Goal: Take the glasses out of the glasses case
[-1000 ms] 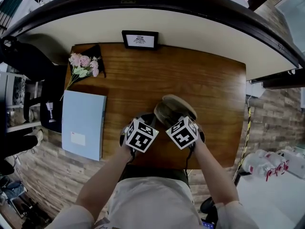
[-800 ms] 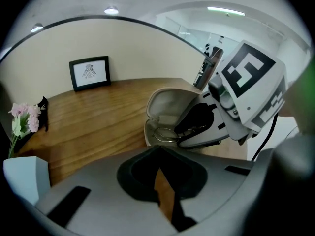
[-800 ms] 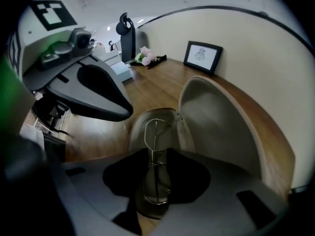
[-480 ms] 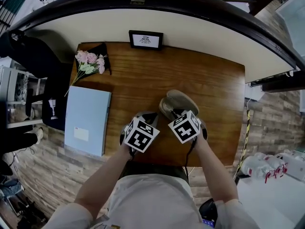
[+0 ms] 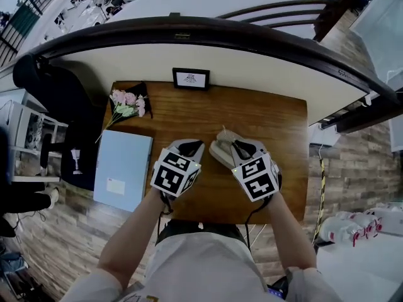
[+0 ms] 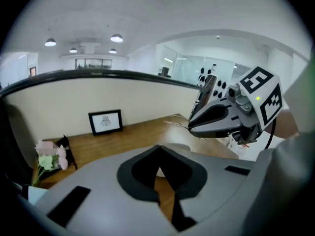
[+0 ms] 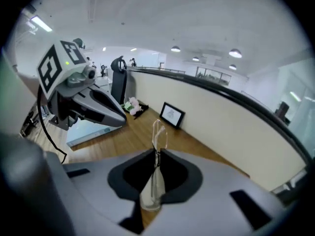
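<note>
— Wooden desk (image 5: pixel 277 124) below. Has the right gripper (image 7: pixel 156 154) just pinched the glasses (image 7: pixel 158 129) and raised them off the glasses case (image 5: pixel 223 151)?
— Yes. The left gripper (image 6: pixel 158 147) has its jaws together, empty. Removal looks done.

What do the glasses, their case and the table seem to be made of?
The glasses: thin pale wire frame, likely metal; clear see-through lenses. The case: tan, matte, perhaps fabric or leatherette. The table: brown wood or veneer, visible grain, slight sheen.
</note>
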Demonstrator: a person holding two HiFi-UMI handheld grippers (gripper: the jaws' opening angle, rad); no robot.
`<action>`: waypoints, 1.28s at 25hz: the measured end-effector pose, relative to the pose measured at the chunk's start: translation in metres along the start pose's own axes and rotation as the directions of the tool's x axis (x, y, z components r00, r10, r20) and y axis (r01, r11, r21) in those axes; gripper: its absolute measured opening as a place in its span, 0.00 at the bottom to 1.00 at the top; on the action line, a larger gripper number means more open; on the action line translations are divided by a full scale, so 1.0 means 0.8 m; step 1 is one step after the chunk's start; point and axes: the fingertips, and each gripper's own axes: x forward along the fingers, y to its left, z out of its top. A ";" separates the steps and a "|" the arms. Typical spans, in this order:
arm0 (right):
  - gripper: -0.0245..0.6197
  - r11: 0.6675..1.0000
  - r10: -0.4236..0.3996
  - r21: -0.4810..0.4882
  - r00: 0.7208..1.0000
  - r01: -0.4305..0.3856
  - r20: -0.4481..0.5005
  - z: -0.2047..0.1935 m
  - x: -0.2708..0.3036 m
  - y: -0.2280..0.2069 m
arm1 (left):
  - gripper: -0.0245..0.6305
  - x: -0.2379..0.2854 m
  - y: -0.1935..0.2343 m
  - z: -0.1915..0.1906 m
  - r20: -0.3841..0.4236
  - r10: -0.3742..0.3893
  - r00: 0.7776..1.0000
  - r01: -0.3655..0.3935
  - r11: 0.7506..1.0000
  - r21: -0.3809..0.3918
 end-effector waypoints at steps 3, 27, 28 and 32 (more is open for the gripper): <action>0.10 1.000 -0.029 0.011 0.994 0.028 0.104 0.046 -0.049 -0.005 | 0.04 -0.041 0.000 0.053 0.083 0.036 0.996 -0.041 0.997 0.059; 0.11 0.967 -0.253 0.143 0.699 0.212 0.669 0.216 -0.380 -0.021 | 0.04 -0.304 -0.072 0.255 0.597 0.056 0.800 -0.285 0.912 0.296; 0.11 0.965 -0.260 0.153 0.696 0.213 0.669 0.212 -0.385 -0.021 | 0.04 -0.307 -0.073 0.253 0.599 0.055 0.799 -0.284 0.912 0.296; 0.11 0.965 -0.262 0.170 0.701 0.199 0.663 0.195 -0.392 -0.016 | 0.04 -0.318 -0.074 0.243 0.619 0.064 0.783 -0.294 0.914 0.278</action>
